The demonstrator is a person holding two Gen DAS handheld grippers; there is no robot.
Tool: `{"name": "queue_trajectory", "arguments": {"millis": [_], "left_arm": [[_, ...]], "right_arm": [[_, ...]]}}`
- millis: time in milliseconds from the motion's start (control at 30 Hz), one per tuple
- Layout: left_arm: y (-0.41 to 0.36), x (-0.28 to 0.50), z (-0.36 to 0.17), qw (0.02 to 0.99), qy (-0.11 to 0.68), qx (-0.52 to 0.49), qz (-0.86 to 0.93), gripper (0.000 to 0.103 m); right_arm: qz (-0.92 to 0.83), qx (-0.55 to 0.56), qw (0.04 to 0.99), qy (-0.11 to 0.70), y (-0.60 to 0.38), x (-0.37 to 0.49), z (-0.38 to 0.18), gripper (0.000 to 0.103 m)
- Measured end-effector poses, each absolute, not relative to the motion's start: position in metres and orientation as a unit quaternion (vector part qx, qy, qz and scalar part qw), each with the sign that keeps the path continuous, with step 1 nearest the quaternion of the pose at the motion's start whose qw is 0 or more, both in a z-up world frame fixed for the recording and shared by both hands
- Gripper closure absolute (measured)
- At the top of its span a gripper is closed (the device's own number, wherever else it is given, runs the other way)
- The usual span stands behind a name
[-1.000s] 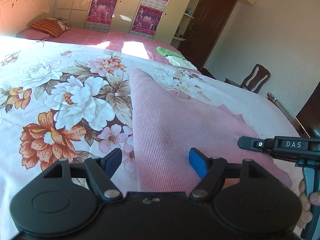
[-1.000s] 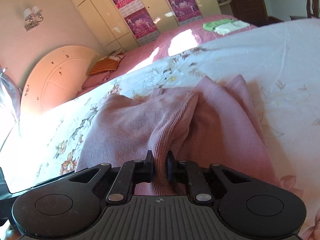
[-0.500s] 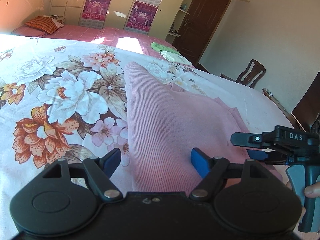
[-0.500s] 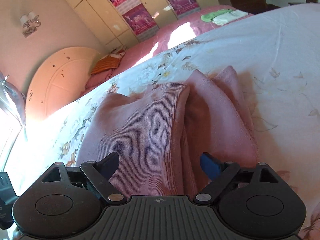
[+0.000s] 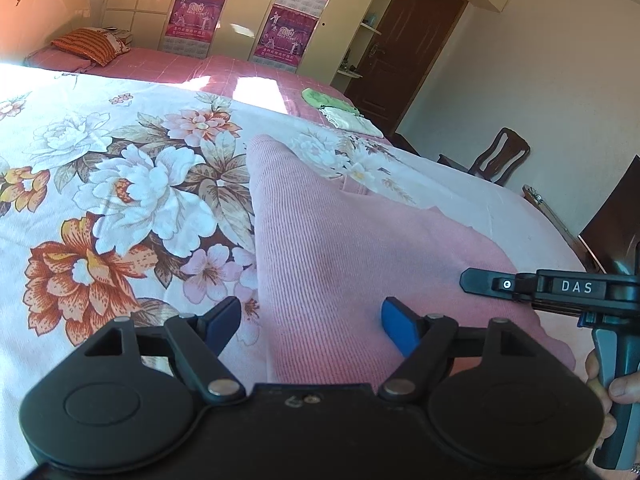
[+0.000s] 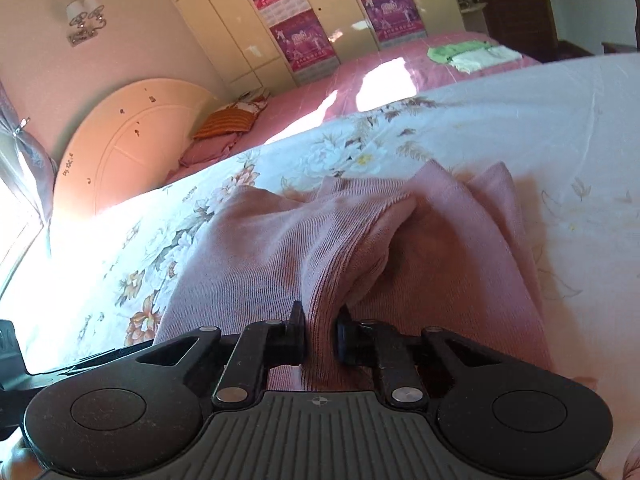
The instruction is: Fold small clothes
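Left gripper [image 5: 310, 326] gapes (fingers apart); right gripper [image 6: 319, 334] clamped.

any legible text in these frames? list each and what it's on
"DAS": label on the right gripper, seen from the left wrist view.
"2010": top of a wardrobe poster; its smaller print is too blurred to read.
Headboard marks: illegible.
Pink garment: no text.

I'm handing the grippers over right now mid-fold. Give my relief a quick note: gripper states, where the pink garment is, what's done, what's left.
Right gripper: shut on a bunched ridge of the pink garment.
Left gripper: open, holding nothing, over the garment's near edge.
The garment lies on the floral bedsheet, partly gathered, layers overlapping.
Done: a fold is gripped. Left: probably carry it over, lay it flat, smooth, finish folding.
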State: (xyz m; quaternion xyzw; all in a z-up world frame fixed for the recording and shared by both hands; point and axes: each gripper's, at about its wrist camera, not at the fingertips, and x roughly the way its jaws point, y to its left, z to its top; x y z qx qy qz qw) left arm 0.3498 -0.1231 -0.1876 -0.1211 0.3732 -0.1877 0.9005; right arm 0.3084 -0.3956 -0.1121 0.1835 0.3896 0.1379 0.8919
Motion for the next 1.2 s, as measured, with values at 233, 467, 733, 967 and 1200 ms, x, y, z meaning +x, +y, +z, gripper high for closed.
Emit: {"name": "queue_trajectory", "arguments": {"millis": [233,467,733,967,1200], "left_arm": [[-0.133,0.349,-0.176,0.897,0.367,-0.131,-0.210,0.027],[-0.150,0.342,-0.190,0.886,0.387,-0.124,-0.223,0.026],[-0.157,0.344,-0.203,0.878,0.412,-0.116,-0.215,0.025],[-0.159,0.343,-0.204,0.878,0.411,-0.120,-0.215,0.025],[-0.165,0.340,-0.204,0.879,0.409,-0.116,-0.216,0.025]], "right_arm": [[0.105,0.129,0.914,0.371,-0.407,0.297,-0.093,0.093],[0.051,0.041,0.921,0.385,-0.405,0.281,-0.110,0.093],[0.050,0.117,0.901,0.415,-0.430,0.276,-0.120,0.071],[0.050,0.150,0.887,0.433,-0.442,0.235,-0.112,0.045],[0.061,0.109,0.881,0.457,-0.419,0.222,-0.127,0.090]]}}
